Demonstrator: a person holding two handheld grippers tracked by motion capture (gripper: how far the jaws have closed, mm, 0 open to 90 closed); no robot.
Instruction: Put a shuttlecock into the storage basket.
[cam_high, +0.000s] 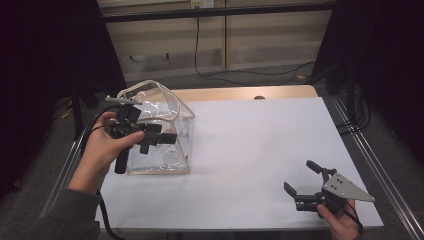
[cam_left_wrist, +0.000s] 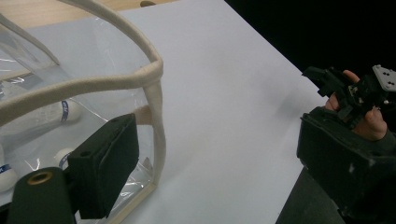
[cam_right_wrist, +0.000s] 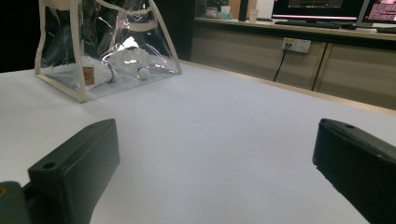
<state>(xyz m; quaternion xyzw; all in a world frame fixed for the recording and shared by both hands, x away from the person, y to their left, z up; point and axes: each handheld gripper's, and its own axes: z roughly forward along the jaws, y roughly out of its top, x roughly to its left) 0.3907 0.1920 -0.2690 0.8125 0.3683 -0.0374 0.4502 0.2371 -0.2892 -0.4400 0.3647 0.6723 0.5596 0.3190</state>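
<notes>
Clear pouch (cam_high: 165, 135) with cream piping stands upright at the left side of the white desk (cam_high: 260, 150), toward the far edge, its cream handles (cam_high: 145, 87) arching over the open top. Its base looks roughly square in the high view, so no long axis can be told; the mouth faces up. The left gripper (cam_high: 160, 137) hovers right at the pouch, jaws spread wide, one on each side of the near corner seam in the left gripper view, not clamped on it. The right gripper (cam_high: 302, 182) sits well apart at the near right corner of the desk, jaws also wide open and holding nothing. Bare desk lies between the two, with nothing in the way.

The right gripper view looks across the desk and shows white rounded items (cam_right_wrist: 126, 60) lying inside the pouch, plus a cabinet (cam_right_wrist: 289, 60) with a wall socket behind. The left gripper view shows white items with blue bands (cam_left_wrist: 63, 112) through the clear wall, and the right gripper (cam_left_wrist: 350, 91) held in a hand farther off.
</notes>
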